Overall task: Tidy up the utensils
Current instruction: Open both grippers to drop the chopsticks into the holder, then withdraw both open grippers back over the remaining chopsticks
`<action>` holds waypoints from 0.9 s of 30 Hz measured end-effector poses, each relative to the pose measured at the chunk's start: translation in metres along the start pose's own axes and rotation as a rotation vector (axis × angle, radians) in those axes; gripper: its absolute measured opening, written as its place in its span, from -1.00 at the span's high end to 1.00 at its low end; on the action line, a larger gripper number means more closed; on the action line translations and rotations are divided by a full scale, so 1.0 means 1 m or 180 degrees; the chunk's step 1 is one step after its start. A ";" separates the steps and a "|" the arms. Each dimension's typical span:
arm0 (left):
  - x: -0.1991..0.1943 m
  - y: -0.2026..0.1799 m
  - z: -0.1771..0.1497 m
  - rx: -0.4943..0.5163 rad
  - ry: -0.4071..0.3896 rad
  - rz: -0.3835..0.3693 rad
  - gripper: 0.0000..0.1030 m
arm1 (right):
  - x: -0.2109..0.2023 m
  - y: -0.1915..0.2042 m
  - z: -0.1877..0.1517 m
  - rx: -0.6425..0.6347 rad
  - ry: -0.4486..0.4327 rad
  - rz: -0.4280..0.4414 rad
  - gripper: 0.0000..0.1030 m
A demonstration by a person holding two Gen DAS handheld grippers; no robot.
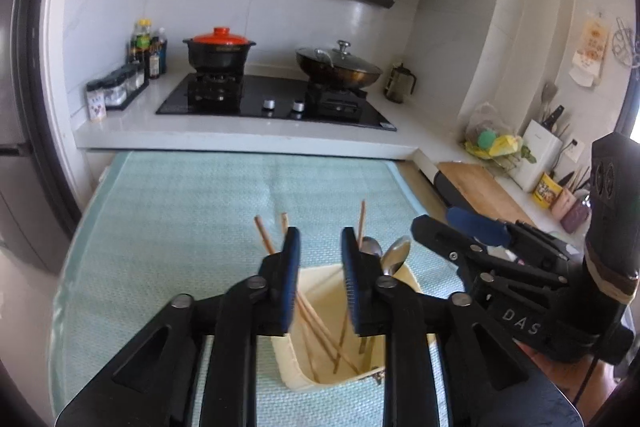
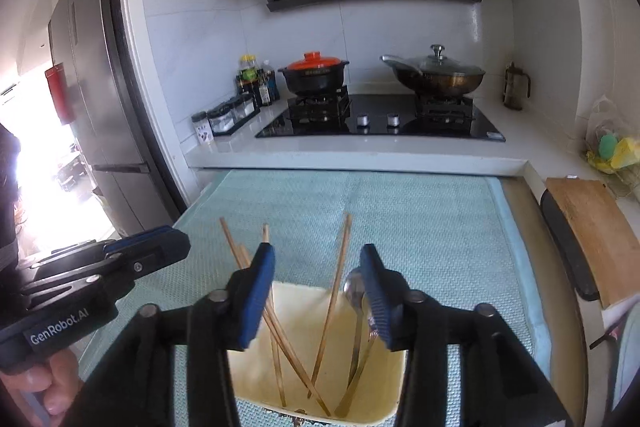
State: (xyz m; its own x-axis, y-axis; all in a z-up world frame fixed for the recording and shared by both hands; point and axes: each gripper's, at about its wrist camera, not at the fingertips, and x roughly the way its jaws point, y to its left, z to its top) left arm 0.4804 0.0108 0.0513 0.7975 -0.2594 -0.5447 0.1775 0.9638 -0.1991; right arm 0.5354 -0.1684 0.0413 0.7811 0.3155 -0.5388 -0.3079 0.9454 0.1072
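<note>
A cream utensil holder [image 1: 292, 371] stands on a teal mat [image 1: 180, 207], right under both grippers. Several wooden chopsticks [image 1: 264, 237] lean in it, and two metal spoons [image 1: 398, 253] stand at its right side. My left gripper [image 1: 320, 239] is open above the holder's mouth with nothing between its pads. In the right wrist view the holder [image 2: 304, 291] shows the chopsticks [image 2: 340, 267] crossed inside and a spoon [image 2: 354, 287] beside the right finger. My right gripper [image 2: 316, 255] is open over it and grips nothing. Each gripper appears in the other's view: the right gripper [image 1: 444, 223] and the left gripper [image 2: 172, 247].
Behind the mat a raised white counter edge [image 2: 360, 161] carries a black hob [image 2: 380, 123] with a red-lidded pot [image 2: 314, 75] and a lidded wok [image 2: 436, 75]. A wooden cutting board [image 2: 592, 223] lies to the right; a fridge [image 2: 92, 87] stands at the left.
</note>
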 end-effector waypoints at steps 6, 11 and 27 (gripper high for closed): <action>-0.094 0.002 0.003 0.0289 -0.0262 0.0078 -0.57 | -0.079 0.022 0.019 -0.0313 -0.0434 -0.0076 -0.09; -0.167 0.001 -0.038 0.0723 -0.0267 0.0238 -0.89 | -0.149 0.039 0.000 -0.0537 -0.0662 -0.0055 -0.19; -0.188 0.022 -0.230 0.0172 -0.0019 0.0474 -0.92 | -0.208 0.042 -0.195 -0.0653 -0.0467 -0.0519 -0.19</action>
State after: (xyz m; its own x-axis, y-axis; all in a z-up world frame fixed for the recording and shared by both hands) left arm 0.2022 0.0669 -0.0379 0.8206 -0.1133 -0.5601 0.0877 0.9935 -0.0724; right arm 0.2540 -0.2104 -0.0053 0.8948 0.1834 -0.4070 -0.2635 0.9529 -0.1499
